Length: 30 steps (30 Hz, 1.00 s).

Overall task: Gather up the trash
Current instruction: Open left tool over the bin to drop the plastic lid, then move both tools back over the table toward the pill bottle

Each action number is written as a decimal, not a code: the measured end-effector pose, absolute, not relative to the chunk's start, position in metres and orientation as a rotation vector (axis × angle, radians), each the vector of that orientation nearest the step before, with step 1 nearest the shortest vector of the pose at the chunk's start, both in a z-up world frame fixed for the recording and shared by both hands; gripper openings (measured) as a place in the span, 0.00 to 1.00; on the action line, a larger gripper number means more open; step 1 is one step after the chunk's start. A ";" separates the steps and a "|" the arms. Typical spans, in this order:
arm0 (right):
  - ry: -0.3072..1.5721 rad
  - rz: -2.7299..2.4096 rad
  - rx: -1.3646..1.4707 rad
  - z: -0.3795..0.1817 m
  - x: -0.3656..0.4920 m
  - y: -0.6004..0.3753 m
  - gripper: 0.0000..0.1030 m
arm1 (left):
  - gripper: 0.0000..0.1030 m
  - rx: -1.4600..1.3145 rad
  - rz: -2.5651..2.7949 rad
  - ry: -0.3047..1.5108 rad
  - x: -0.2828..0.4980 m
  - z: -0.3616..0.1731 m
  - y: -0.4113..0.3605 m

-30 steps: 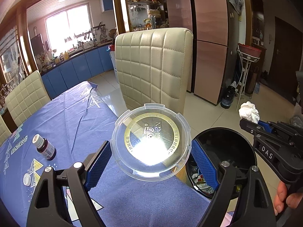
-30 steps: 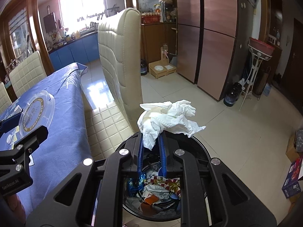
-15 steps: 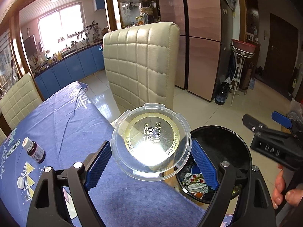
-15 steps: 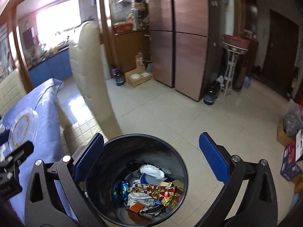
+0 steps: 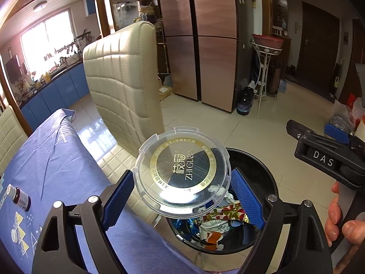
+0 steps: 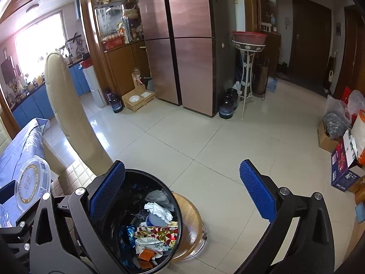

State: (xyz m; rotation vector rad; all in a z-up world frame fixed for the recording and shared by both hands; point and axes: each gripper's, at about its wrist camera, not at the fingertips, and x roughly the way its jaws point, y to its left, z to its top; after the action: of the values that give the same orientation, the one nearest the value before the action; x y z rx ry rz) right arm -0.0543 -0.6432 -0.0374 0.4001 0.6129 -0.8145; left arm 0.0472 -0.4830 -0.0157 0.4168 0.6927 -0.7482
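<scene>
Now the right tool (image 6: 182, 191) is spread wide and empty because its white tissue (image 6: 158, 210) dropped into the black bin (image 6: 159, 260) at the bottom, while the left tool (image 5: 181, 193) pinches a clear lid (image 5: 182, 171) over it.

Black angular gripper frames, silver screws, blue ribbed pads on the fingers (image 6: 257, 189), white "DAS" lettering on one side.
</scene>
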 end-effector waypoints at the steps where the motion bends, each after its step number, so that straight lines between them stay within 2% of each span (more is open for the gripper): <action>1: 0.613 -0.817 0.401 -0.038 -0.055 -0.646 0.96 | 0.82 0.418 -0.755 0.698 0.047 -0.016 -0.485; 17: 0.627 -0.776 0.429 -0.037 -0.048 -0.636 0.96 | 0.82 0.346 -0.819 0.760 0.057 -0.015 -0.476; 30: 0.658 -0.548 0.237 -0.015 0.023 -0.522 0.96 | 0.82 0.226 -0.586 0.761 0.099 -0.004 -0.362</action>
State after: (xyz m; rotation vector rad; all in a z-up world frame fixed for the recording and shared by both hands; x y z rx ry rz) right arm 0.0235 -0.5224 -0.0146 0.2366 0.6579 -0.5480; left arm 0.0995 -0.3622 -0.0044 0.2258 0.7614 -0.5860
